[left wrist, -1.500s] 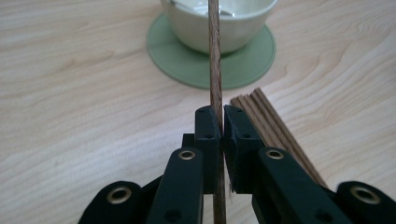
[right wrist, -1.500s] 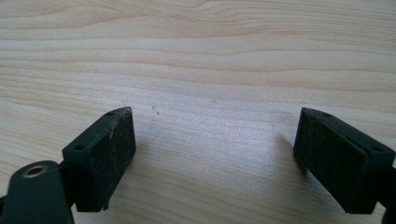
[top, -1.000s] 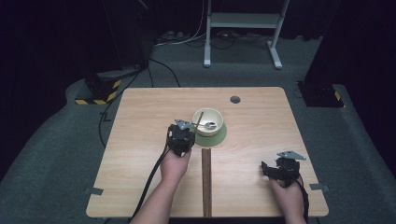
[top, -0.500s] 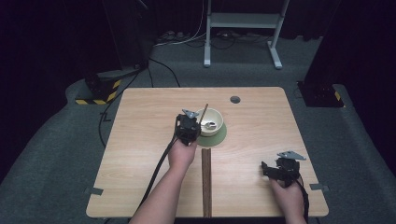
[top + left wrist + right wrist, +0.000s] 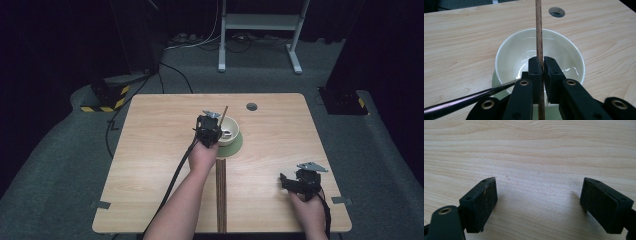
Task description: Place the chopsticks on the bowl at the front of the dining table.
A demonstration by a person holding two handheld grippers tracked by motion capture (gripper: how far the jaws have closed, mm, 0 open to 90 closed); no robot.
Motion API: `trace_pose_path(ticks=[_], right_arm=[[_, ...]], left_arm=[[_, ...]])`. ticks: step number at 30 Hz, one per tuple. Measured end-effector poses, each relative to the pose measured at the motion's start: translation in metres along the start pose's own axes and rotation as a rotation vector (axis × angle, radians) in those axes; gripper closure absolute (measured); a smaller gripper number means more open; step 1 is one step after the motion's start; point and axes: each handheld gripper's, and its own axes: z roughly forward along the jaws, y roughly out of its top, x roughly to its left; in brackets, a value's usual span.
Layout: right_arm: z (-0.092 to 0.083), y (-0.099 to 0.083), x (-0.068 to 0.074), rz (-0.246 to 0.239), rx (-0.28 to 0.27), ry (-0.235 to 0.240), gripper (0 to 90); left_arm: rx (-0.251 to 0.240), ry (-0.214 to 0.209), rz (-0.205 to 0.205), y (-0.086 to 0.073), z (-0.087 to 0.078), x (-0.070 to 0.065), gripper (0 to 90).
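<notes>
Wooden stick (image 5: pixel 539 30), thin, reddish-brown: pinched between the pressed-together jaws of the left gripper (image 5: pixel 543 65), directly over the cream bowl (image 5: pixel 506 57). Long axis near upright, top leaning slightly away from the bowl's centre in the high view. Bowl sits on a green mat (image 5: pixel 239 146). A dark utensil handle (image 5: pixel 461 101) leans over the bowl's near rim. Right gripper (image 5: pixel 539 203): jaws spread, empty, over bare table (image 5: pixel 529 150), well apart from the bowl. Stick's lower end is hidden behind the jaws.
</notes>
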Motion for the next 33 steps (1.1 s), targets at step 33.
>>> trace_pose_path(ticks=[33], right_arm=[[0.0, 0.0, 0.0, -0.005, -0.005, -0.001, 14.2]], left_arm=[[0.047, 0.061, 0.014, -0.005, 0.017, 0.006, 83.7]])
